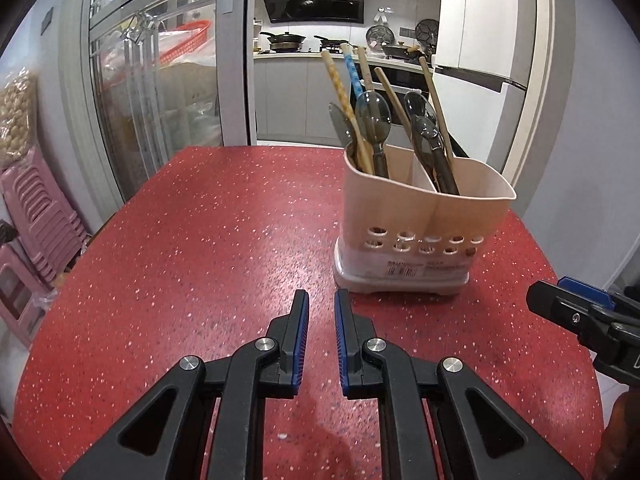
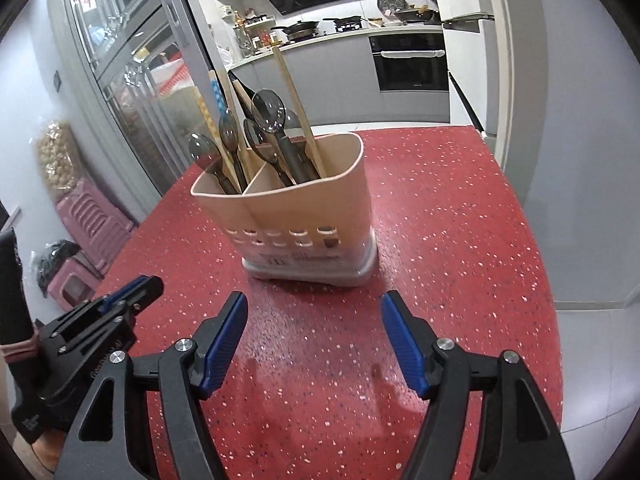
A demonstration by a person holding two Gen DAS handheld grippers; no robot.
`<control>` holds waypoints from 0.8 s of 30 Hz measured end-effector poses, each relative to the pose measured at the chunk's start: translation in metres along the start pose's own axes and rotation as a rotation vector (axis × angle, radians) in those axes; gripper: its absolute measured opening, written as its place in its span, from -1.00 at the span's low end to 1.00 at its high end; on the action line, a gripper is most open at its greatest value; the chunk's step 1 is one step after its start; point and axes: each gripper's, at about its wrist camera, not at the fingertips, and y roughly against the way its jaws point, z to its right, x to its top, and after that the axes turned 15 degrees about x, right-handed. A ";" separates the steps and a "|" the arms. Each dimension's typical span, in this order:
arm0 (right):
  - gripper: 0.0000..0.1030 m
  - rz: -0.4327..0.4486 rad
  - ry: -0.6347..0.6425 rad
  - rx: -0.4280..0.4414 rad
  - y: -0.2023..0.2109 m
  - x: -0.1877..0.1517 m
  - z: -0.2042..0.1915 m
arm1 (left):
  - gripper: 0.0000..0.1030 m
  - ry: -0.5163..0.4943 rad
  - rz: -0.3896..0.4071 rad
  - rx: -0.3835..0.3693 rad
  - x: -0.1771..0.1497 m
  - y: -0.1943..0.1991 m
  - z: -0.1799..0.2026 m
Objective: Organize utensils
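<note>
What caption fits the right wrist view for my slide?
Right tongs open and empty over the red table, facing a beige utensil holder of spoons and chopsticks; left tongs alongside.

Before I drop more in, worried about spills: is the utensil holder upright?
Upright: the utensil holder sits flat on the red table.

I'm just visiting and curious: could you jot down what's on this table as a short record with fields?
surface: red speckled table
container: beige utensil holder, two compartments, upright
contents: chopsticks and dark spoons mixed in both compartments
left gripper: jaws nearly closed, empty, above the table
right gripper: jaws wide apart, empty, facing the holder
</note>
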 end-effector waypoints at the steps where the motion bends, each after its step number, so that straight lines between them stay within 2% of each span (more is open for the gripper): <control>1: 0.46 0.005 0.005 -0.007 0.001 -0.003 -0.001 | -0.12 0.003 -0.001 -0.004 -0.002 0.001 -0.002; 2: 0.48 0.011 0.012 -0.016 0.003 -0.005 -0.003 | 0.24 0.003 -0.002 -0.004 -0.004 0.002 -0.003; 3: 0.51 0.015 0.019 -0.025 0.004 -0.007 -0.005 | 1.00 0.008 0.002 0.009 -0.006 0.004 -0.005; 6: 0.53 0.023 0.038 -0.048 0.006 -0.014 -0.009 | 1.00 0.015 0.068 0.028 -0.012 0.016 -0.009; 11: 0.60 0.053 0.050 -0.114 0.012 -0.024 -0.011 | 1.00 0.005 0.059 0.038 -0.022 0.017 -0.013; 15: 0.72 0.106 0.067 -0.174 0.019 -0.032 -0.010 | 1.00 0.012 0.047 0.038 -0.032 0.017 -0.018; 19: 0.74 0.168 0.059 -0.170 0.027 -0.038 -0.008 | 1.00 0.018 0.062 0.043 -0.037 0.022 -0.022; 24: 0.74 0.233 0.103 -0.204 0.034 -0.045 -0.015 | 1.00 0.026 0.100 0.049 -0.041 0.029 -0.024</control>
